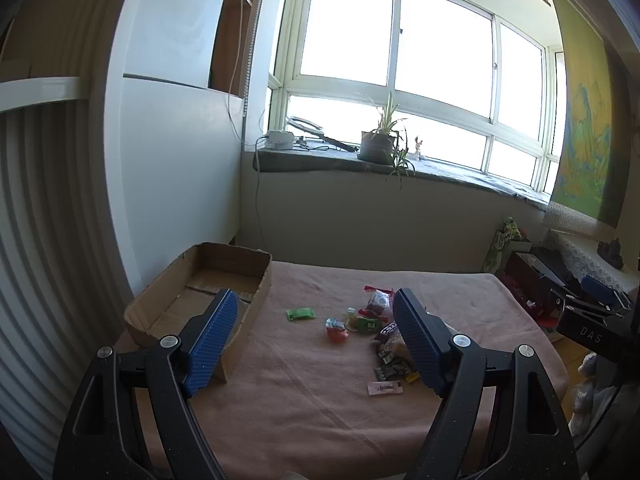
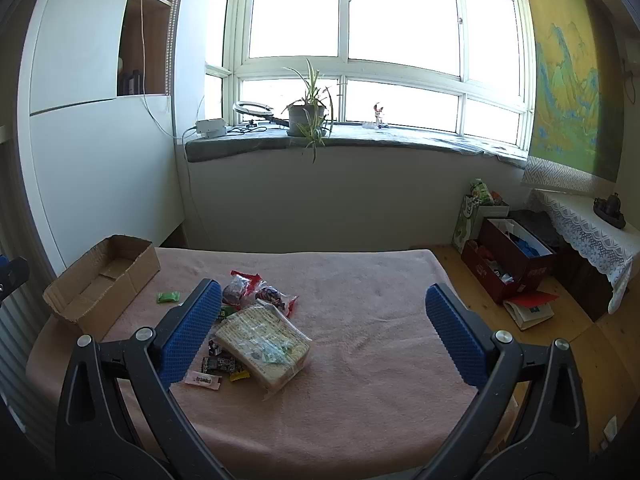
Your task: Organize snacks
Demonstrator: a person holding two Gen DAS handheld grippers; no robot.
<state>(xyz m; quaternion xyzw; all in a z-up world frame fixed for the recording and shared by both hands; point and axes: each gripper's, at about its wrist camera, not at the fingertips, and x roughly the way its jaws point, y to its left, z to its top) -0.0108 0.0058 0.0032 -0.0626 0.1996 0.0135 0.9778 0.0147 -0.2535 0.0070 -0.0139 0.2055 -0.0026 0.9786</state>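
Several loose snacks lie on a table under a pink cloth (image 1: 312, 380) (image 2: 360, 320). A green packet (image 1: 300, 313) (image 2: 167, 297) lies nearest the empty open cardboard box (image 1: 208, 280) (image 2: 108, 276) at the table's left. A red snack (image 1: 336, 328), a clear bag of dark red sweets (image 1: 378, 300) (image 2: 260, 292), a large clear pack of wafers (image 2: 264, 344), dark wrappers (image 2: 218, 364) and a pink sachet (image 1: 385, 388) (image 2: 202, 380) lie in a cluster. My left gripper (image 1: 316, 304) is open and empty above the table. My right gripper (image 2: 324, 292) is open and empty.
A window sill behind holds a potted plant (image 2: 310, 116), a ring lamp (image 2: 252, 109) and a white box (image 2: 210, 127). On the floor to the right stand red boxes (image 2: 508, 264), a book (image 2: 528, 312) and a side table with lace cloth (image 2: 588, 232).
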